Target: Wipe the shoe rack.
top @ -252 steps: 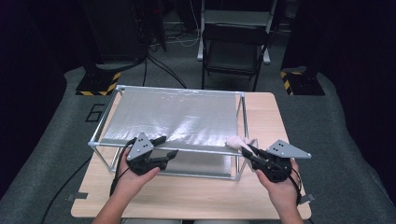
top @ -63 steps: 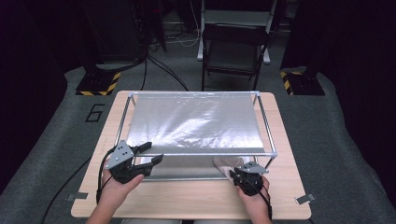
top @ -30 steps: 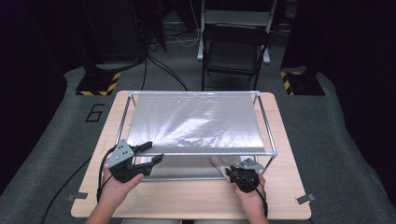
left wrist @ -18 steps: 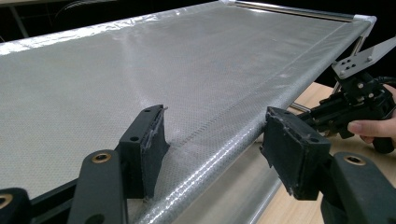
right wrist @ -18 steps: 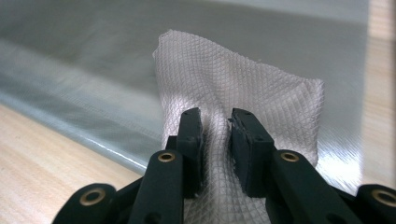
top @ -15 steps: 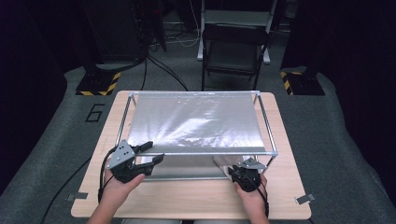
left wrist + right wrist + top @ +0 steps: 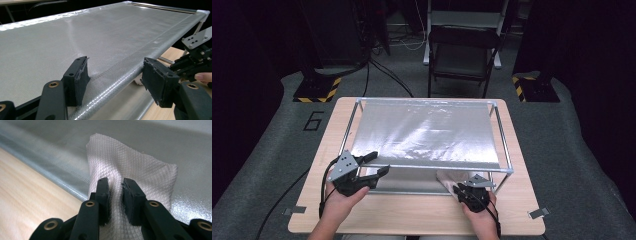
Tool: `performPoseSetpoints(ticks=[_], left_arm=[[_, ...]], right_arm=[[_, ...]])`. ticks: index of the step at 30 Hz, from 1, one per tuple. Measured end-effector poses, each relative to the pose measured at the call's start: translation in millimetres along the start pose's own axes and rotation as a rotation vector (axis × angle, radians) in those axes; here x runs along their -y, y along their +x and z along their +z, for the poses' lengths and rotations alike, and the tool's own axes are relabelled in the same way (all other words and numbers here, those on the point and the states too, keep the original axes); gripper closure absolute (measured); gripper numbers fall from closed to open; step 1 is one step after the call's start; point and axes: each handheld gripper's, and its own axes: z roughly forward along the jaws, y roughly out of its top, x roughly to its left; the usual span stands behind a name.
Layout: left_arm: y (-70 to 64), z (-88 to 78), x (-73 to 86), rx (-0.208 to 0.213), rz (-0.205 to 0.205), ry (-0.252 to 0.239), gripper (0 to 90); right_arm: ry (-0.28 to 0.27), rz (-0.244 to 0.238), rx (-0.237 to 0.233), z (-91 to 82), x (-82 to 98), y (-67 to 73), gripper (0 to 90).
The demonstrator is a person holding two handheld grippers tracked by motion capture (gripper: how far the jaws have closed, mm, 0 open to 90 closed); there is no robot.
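A metal-framed rack stands on the wooden table (image 7: 412,215), its silver mesh top shelf (image 7: 422,132) stretched flat. My left gripper (image 7: 378,163) is open at the shelf's front left edge. In the left gripper view its jaws (image 7: 115,75) straddle the rolled front hem (image 7: 120,72), one finger above the mesh and one in front. My right gripper (image 7: 460,187) sits low at the front right, shut on a pale quilted cloth (image 7: 447,177). The cloth (image 7: 130,167) lies against the lower silver shelf (image 7: 187,157), pinched between the jaws (image 7: 115,186). The right gripper (image 7: 192,62) also shows in the left gripper view.
A dark folding chair (image 7: 462,55) stands behind the table. Yellow-and-black weighted bases (image 7: 317,90) sit on the grey floor at both back corners. Tape tabs (image 7: 537,213) mark the table's front corners. The rack's front right post (image 7: 507,175) is close beside my right gripper.
Since the earliest frame the rack has been squared up on the table, and the right gripper has dropped with the cloth from the top bar to the lower shelf. Over the last second, hardly any movement.
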Motion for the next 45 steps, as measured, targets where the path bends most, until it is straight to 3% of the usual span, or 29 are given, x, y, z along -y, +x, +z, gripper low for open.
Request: performPoseSetpoints(ticks=[1, 2, 4, 6, 8, 11, 13, 15, 16, 17, 20, 21, 24, 30, 31, 32, 35, 36, 38, 39, 42, 43, 45], left_arm=[[-1.4, 1.6, 0.0, 0.0, 0.001, -0.003, 37.4], [-2.3, 2.6, -0.3, 0.005, -0.002, 0.002, 37.4], [-2.9, 4.7, -1.3, 0.006, 0.004, 0.007, 37.7], [-2.4, 5.2, -2.3, 0.013, 0.002, 0.017, 37.9], [-2.4, 5.3, -2.4, 0.013, 0.0, 0.017, 38.1], [-1.9, 4.7, -1.7, 0.018, 0.007, 0.017, 38.2], [-1.8, 4.8, -1.9, 0.017, 0.004, 0.017, 38.2], [-1.7, 4.8, -2.3, 0.018, 0.004, 0.02, 38.2], [-1.6, 4.9, -2.4, 0.019, 0.003, 0.02, 38.2], [-1.5, 5.0, -2.4, 0.019, 0.001, 0.02, 38.2], [-1.4, 5.1, -2.5, 0.02, 0.001, 0.02, 38.2], [-1.1, 5.3, -2.6, 0.016, 0.001, 0.018, 38.2], [-1.8, 5.3, -2.8, 0.014, -0.001, 0.02, 38.2], [-1.5, 5.5, -2.6, 0.013, -0.002, 0.018, 38.2], [-1.3, 5.3, -2.8, 0.016, -0.001, 0.022, 38.2], [-1.3, 5.3, -2.8, 0.016, -0.001, 0.022, 38.2], [-1.0, 5.6, -2.7, 0.017, -0.002, 0.021, 38.3], [-1.1, 5.9, -2.5, 0.015, -0.001, 0.017, 38.3], [-1.5, 6.2, -2.0, 0.015, 0.0, 0.011, 38.3], [-1.8, 6.5, -1.6, 0.014, -0.001, 0.008, 38.3], [-1.7, 6.2, -2.1, 0.017, -0.003, 0.015, 38.3], [-1.6, 6.0, -2.2, 0.019, -0.005, 0.018, 38.3], [-1.9, 6.4, -2.2, 0.016, -0.007, 0.015, 38.3]], right_arm=[[-0.01, 0.031, -0.009, -2.5, 1.0, 1.0, 74.2], [-0.01, 0.031, -0.009, -2.5, 1.0, 1.0, 74.2], [-0.005, 0.037, 0.026, -3.2, 1.3, -1.3, 72.6], [-0.01, 0.114, 0.001, -0.2, -0.9, 0.3, 72.3], [-0.015, 0.098, -0.011, 5.0, -4.7, 1.3, 72.1], [-0.029, 0.048, -0.063, 21.8, -11.8, 17.4, 72.0], [-0.049, 0.021, -0.038, 23.9, -12.8, 19.9, 71.9], [-0.028, 0.008, -0.035, 24.6, -13.7, 18.9, 71.0], [-0.034, 0.0, -0.006, 23.8, -12.8, 16.1, 70.5], [-0.022, 0.056, 0.013, 16.8, -8.8, 10.0, 70.0], [-0.049, 0.055, 0.036, 10.1, -5.2, -2.1, 70.2], [-0.032, 0.096, 0.044, 5.9, -2.8, -5.3, 70.2], [-0.045, 0.096, 0.041, 3.5, -0.2, -10.3, 70.2], [-0.041, 0.092, -0.02, 19.6, -9.2, 9.5, 70.2], [-0.064, 0.038, -0.005, 23.0, -10.7, 11.2, 70.4], [-0.04, 0.052, -0.011, 21.6, -10.1, 10.6, 70.4], [-0.06, 0.043, 0.013, 16.2, -6.6, 3.5, 70.3], [-0.044, 0.077, 0.042, 10.4, -3.4, 0.0, 70.4], [-0.051, 0.082, 0.069, 1.7, 1.8, -10.0, 70.3], [-0.056, 0.129, 0.072, -4.6, 7.0, -17.5, 70.2], [-0.056, 0.141, 0.064, -0.6, 5.2, -14.6, 70.1], [-0.051, 0.157, 0.042, 2.5, 3.3, -11.1, 70.2], [-0.049, 0.131, 0.019, 6.8, 0.9, -9.3, 70.2]])
